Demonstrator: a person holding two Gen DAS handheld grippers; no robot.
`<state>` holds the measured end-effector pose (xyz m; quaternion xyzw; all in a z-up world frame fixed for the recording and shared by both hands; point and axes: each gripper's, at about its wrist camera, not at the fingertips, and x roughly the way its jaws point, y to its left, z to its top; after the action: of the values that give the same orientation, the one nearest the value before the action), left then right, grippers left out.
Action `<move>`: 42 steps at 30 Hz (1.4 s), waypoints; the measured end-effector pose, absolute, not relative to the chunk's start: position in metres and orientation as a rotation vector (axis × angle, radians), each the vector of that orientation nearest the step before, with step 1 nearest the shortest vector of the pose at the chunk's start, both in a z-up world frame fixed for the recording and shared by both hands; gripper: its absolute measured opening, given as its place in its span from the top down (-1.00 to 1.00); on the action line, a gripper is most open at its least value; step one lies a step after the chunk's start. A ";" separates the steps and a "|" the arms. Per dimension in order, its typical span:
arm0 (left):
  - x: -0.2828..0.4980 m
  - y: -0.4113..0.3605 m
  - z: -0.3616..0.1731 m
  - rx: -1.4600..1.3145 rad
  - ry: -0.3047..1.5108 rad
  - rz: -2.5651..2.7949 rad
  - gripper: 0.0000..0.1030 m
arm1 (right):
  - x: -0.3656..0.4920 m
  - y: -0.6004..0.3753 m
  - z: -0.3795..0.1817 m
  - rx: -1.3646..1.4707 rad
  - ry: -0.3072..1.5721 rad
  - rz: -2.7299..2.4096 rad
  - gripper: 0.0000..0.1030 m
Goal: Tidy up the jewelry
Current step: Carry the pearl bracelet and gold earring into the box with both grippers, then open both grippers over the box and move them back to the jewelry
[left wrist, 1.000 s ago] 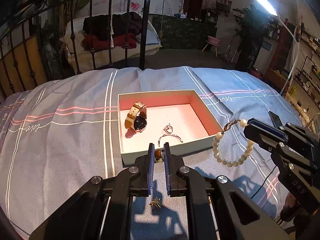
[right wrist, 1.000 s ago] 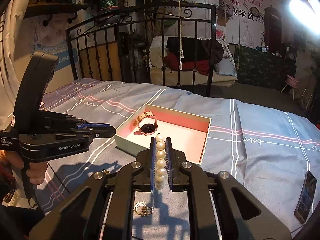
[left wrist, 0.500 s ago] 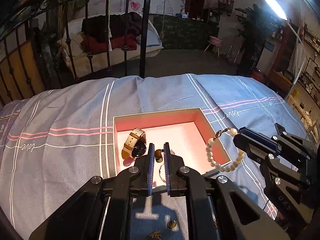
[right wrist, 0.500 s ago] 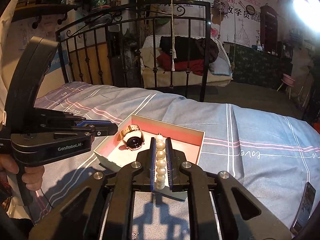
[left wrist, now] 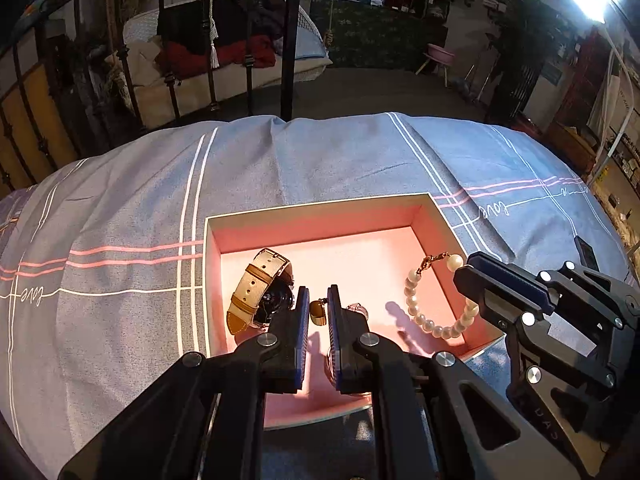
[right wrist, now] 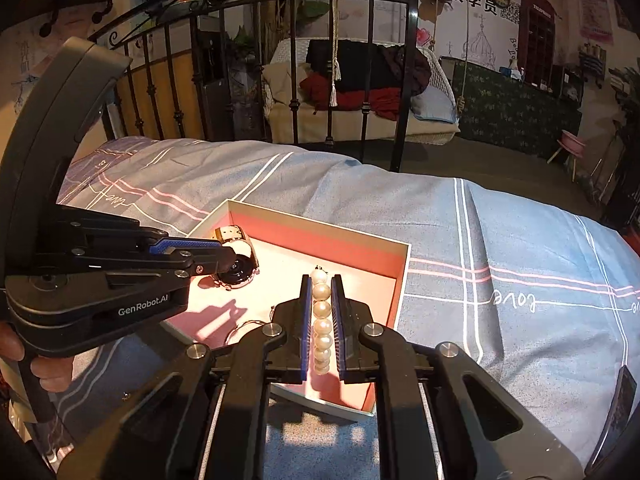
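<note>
Risk first: my right gripper [right wrist: 321, 322] holds the pearl bracelet [left wrist: 434, 300] by one short stretch of beads, rest of the loop dangling over the right part of the pink-lined box [left wrist: 320, 216]; release too near the wall and I judge the strand could drape over the rim and slide onto the blue bedsheet [left wrist: 120, 208]; beads are round and slick, could also roll out of the pads early; my left gripper [left wrist: 319, 312] pinches a small gold-brown earring-like piece [left wrist: 319, 311], exact type too small to tell; tiny thing, likely to stick to a pad or bounce on the hard box floor if dropped from height; both grippers crowd the same box, lower centre of frame, so they could knock each other or nudge the box on the soft bed.

Grippers: left nearly closed, clamped on the small piece, tips over the box floor just right of the leather-strap watch [left wrist: 262, 296], not touching it as far as I can tell; right nearly closed, pads pressing a row of pearls; silver ring-like items partly hidden behind left fingers.
</note>
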<state>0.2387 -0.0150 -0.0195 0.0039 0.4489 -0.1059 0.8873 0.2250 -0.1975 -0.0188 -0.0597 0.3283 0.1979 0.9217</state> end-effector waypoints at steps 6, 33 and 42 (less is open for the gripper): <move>0.245 -0.014 -0.031 0.005 0.965 -0.215 0.82 | 0.233 -0.199 -0.030 -0.124 0.710 0.397 0.80; 0.254 -0.018 -0.014 -0.048 0.929 -0.187 -0.54 | 0.214 -0.201 -0.027 -0.098 0.650 0.390 -0.75; 0.193 0.001 -0.001 -0.072 0.848 -0.222 -0.77 | 0.161 -0.218 -0.019 -0.028 0.646 0.441 -0.89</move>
<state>0.1925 0.0013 -0.0013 -0.0346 0.4104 -0.1073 0.9049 0.1613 -0.2184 -0.0192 -0.0137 0.3147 0.2151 0.9244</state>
